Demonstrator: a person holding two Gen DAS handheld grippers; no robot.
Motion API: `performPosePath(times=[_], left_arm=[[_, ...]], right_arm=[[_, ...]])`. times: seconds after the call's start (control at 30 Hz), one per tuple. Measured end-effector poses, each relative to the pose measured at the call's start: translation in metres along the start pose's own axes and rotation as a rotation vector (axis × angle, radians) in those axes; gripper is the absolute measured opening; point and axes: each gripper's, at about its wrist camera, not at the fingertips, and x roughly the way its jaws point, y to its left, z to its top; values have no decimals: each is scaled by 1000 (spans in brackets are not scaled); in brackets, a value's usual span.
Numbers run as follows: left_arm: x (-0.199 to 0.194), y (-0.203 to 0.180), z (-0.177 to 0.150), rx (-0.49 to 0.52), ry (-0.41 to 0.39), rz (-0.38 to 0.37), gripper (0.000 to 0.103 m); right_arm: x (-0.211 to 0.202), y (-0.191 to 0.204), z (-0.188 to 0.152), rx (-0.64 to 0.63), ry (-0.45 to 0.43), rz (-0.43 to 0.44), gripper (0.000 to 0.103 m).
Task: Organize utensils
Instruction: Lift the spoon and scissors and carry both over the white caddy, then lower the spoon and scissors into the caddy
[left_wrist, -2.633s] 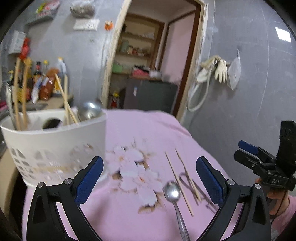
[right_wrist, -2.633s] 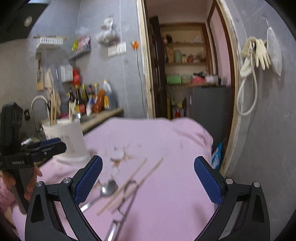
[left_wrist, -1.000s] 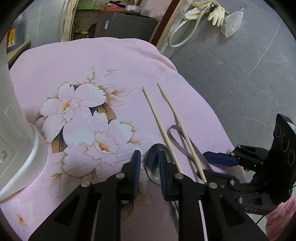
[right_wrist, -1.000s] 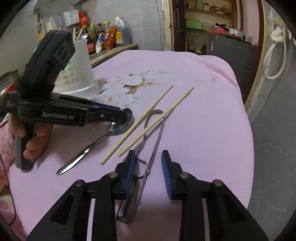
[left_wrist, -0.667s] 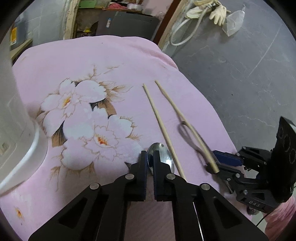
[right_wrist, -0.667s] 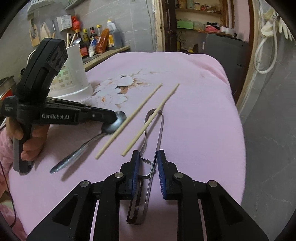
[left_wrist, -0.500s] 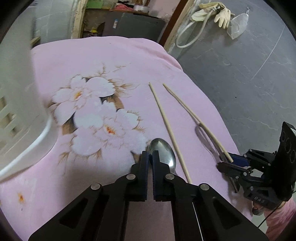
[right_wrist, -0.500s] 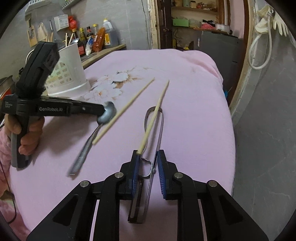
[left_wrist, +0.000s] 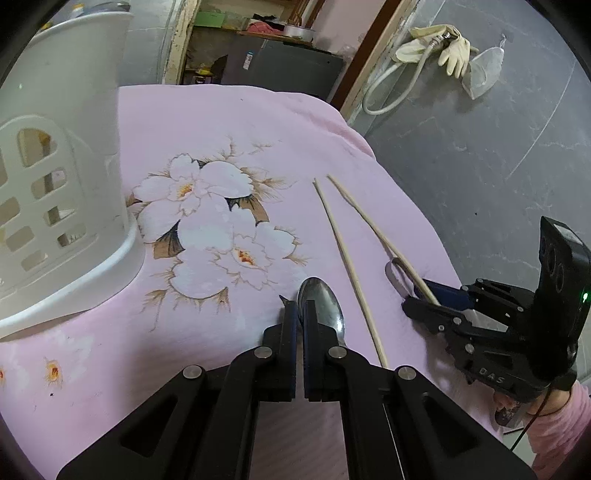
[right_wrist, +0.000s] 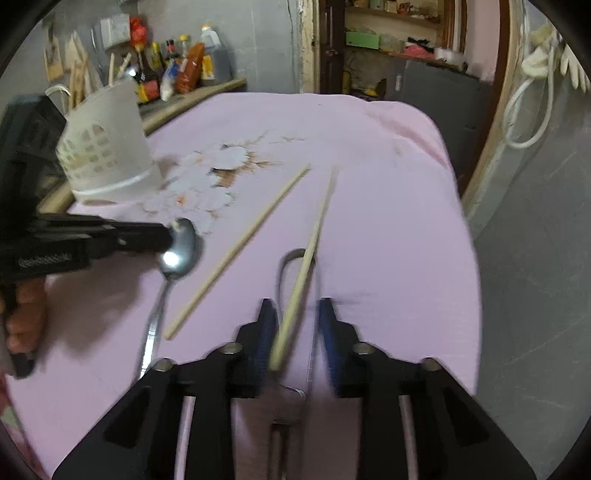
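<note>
My left gripper (left_wrist: 300, 310) is shut on the bowl of a metal spoon (left_wrist: 325, 304) and holds it off the pink cloth; it also shows in the right wrist view (right_wrist: 179, 245), handle hanging down. My right gripper (right_wrist: 295, 314) is shut on metal tongs (right_wrist: 295, 258), with a wooden chopstick (right_wrist: 314, 236) lying between the jaws across the tongs. A second chopstick (right_wrist: 240, 247) lies on the cloth to the left. The white perforated utensil holder (left_wrist: 55, 192) stands at the left.
The pink flowered cloth (left_wrist: 221, 147) covers the table, whose edge drops to a grey floor (left_wrist: 480, 147) on the right. A counter with bottles (right_wrist: 177, 70) stands behind the holder. A doorway and shelves lie beyond the table's far end.
Both grippers came down and shut, the left on the spoon's bowl, the right on the tongs. The spoon has lifted off the cloth, and one chopstick has swung with the tongs.
</note>
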Motion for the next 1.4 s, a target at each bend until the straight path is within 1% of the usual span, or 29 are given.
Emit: performPosePath(times=[0.13, 0.23, 0.3, 0.4, 0.47, 0.53, 0.57, 0.63, 0.67, 0.7, 0.73, 0.83, 0.87, 0.93, 1.0, 1.1, 1.17, 1.23, 1.27, 1.4], left_arm=[[-8, -2, -2, 5, -29, 7, 0], [-14, -5, -5, 10, -46, 12, 0], [-19, -8, -8, 22, -61, 32, 0], [-27, -16, -15, 46, -97, 55, 0], [-36, -21, -19, 61, -139, 76, 0], [-45, -27, -23, 75, -189, 103, 0], [-51, -31, -26, 87, -226, 121, 0], [-62, -39, -31, 106, -292, 154, 0], [-70, -44, -34, 118, -337, 175, 0], [-74, -47, -36, 124, -362, 187, 0], [-81, -51, -38, 133, -406, 204, 0], [-96, -55, -41, 161, -488, 250, 0], [-102, -58, -43, 170, -524, 268, 0], [-109, -59, -44, 179, -562, 290, 0], [-119, -60, -42, 183, -610, 315, 0], [-132, -59, -39, 177, -658, 344, 0], [-142, -53, -32, 167, -684, 368, 0], [-155, -44, -27, 142, -706, 382, 0], [-160, -39, -24, 130, -716, 390, 0], [-183, -20, -12, 95, -769, 438, 0]], right_arm=[[-12, 1, -12, -4, 22, 11, 20], [-26, 1, -29, 26, 37, 43, 20], [-38, 2, -42, 52, 40, 62, 20], [-54, 5, -61, 83, 31, 91, 20], [-65, 9, -71, 89, 4, 97, 20], [-77, 14, -77, 87, -61, 94, 20], [-84, 18, -78, 84, -111, 91, 20], [-98, 24, -79, 82, -221, 78, 20], [-106, 28, -79, 81, -303, 67, 20], [-110, 31, -78, 81, -360, 65, 20], [-115, 36, -77, 78, -433, 55, 20], [-125, 48, -70, 70, -589, 40, 20], [-126, 49, -66, 73, -616, 43, 20], [-127, 56, -52, 75, -685, 69, 20], [-126, 60, -34, 69, -725, 96, 20], [-125, 64, -9, 46, -770, 119, 20], [-128, 65, 3, 31, -792, 128, 20], [-129, 69, 26, 6, -820, 141, 20], [-133, 69, 29, 1, -832, 145, 20], [-133, 81, 65, -21, -907, 170, 20]])
